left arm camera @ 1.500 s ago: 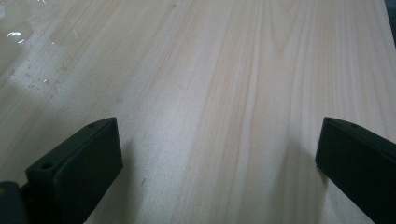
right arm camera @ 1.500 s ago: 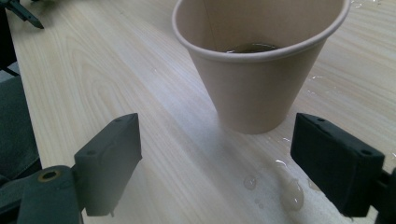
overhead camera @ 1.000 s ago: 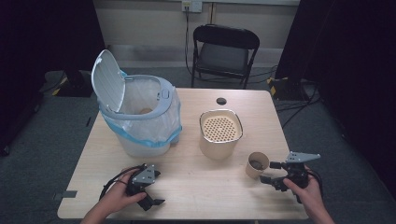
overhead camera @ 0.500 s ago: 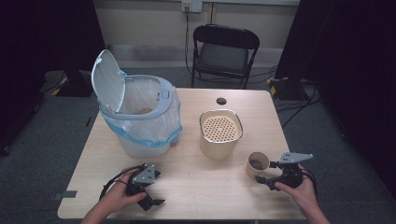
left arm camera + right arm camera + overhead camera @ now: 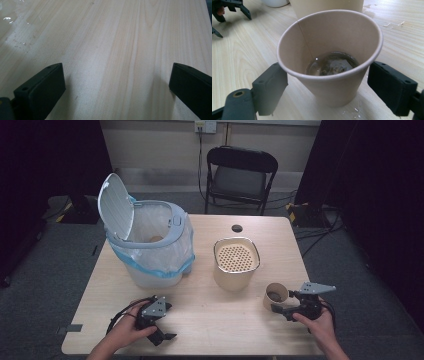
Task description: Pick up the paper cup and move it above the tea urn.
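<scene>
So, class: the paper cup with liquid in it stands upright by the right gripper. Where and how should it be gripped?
Grip the paper cup across its tapered wall, probably just below the rim, coming in level from the near side as the right gripper already does. It stands upright holding liquid and a teabag, so keep it level and squeeze gently.

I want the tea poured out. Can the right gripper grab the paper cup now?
Probably yes. The paper cup already stands between the open jaws of the right gripper, nothing in the way; the pads do not press on it yet.
</scene>
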A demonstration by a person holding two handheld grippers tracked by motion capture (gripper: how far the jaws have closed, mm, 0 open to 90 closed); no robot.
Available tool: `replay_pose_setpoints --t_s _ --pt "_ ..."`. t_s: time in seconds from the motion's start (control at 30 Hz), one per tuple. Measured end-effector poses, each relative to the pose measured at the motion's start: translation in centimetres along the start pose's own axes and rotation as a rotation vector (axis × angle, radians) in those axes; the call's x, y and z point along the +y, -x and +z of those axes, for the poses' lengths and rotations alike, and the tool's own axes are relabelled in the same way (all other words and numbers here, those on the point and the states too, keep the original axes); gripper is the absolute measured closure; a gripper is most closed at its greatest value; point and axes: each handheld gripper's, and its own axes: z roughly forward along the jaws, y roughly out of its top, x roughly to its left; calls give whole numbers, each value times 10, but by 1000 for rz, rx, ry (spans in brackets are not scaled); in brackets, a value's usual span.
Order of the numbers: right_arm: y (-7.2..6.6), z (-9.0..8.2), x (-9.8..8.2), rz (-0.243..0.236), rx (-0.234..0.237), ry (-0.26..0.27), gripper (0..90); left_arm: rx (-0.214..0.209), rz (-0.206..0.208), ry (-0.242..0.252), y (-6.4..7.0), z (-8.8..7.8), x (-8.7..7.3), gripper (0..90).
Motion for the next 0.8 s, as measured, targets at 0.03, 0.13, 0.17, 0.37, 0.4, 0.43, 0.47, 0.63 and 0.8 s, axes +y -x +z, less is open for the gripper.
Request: replay_pose_setpoints --t_s 0.03,0.13,0.17,0.37,0.4,0.43,0.47,0.63,0.8 --pt "0 1 0 -4 -1 2 170 0 0 -1 0 0 0 0" --pt "-1 5 -2 -9 4 -1 186 0 0 0 0 0 0 0" --pt "-1 6 -2 -9 1 -2 186 0 0 -1 0 0 0 0" --pt "0 10 -4 -19 -9 13 181 0 0 -1 0 0 0 0" --pt "1 10 -5 -20 -8 18 181 0 0 -1 0 0 0 0" --pt "1 11 -5 -19 -3 19 180 0 -1 -1 0 0 0 0" --pt "1 12 -6 -26 -4 20 179 0 -1 -1 0 0 0 0" --pt "2 14 -5 -43 -6 28 185 -2 -1 0 0 0 0 0" --pt "1 15 -4 -47 -2 30 190 0 0 0 0 0 0 0"
